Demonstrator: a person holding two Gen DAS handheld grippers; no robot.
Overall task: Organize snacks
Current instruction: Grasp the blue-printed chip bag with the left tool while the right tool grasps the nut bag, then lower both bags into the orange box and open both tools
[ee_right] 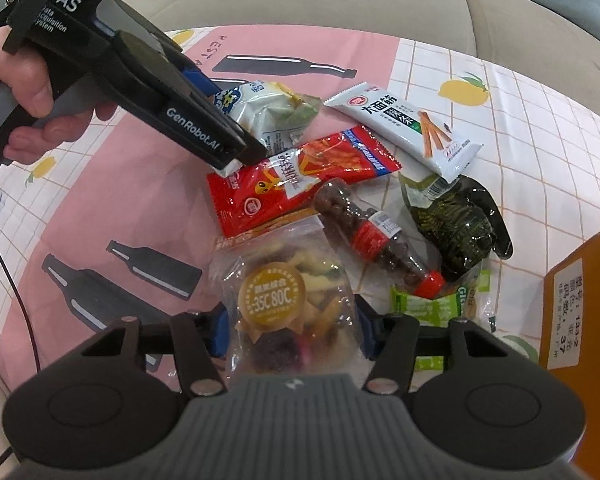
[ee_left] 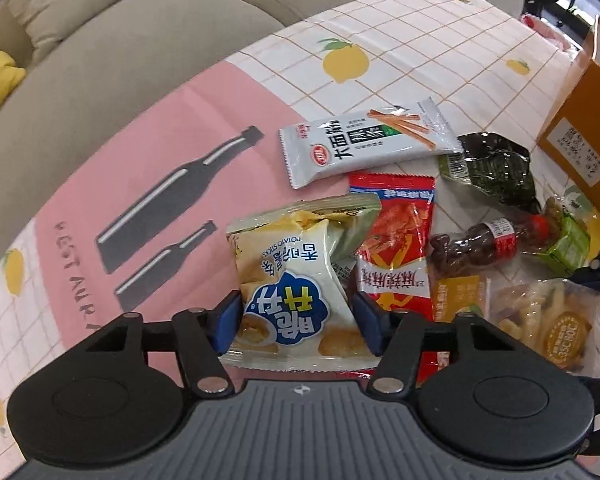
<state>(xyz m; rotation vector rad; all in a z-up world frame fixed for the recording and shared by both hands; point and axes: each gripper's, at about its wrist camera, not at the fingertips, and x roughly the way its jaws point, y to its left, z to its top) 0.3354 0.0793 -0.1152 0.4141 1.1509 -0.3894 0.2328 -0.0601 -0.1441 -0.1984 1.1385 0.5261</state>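
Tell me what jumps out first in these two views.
The left gripper is clamped on a white-and-blue potato sticks bag at the pile's left edge. The right gripper straddles a clear dried-fruit pouch. Between them lies a red snack packet on the pink bottle-print tablecloth.

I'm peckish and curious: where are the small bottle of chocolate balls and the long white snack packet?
Small clear red-capped bottle of chocolate balls [ee_right: 374, 236]: right wrist view, red label.
Long white snack packet [ee_left: 370, 146]: left wrist view, printed middle.

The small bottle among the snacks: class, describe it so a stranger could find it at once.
Start at the orange box on the table's right edge. Left of it, in the snack pile, the bottle lies on its side. It alone is hard clear plastic, with brown balls inside and a red cap and label.
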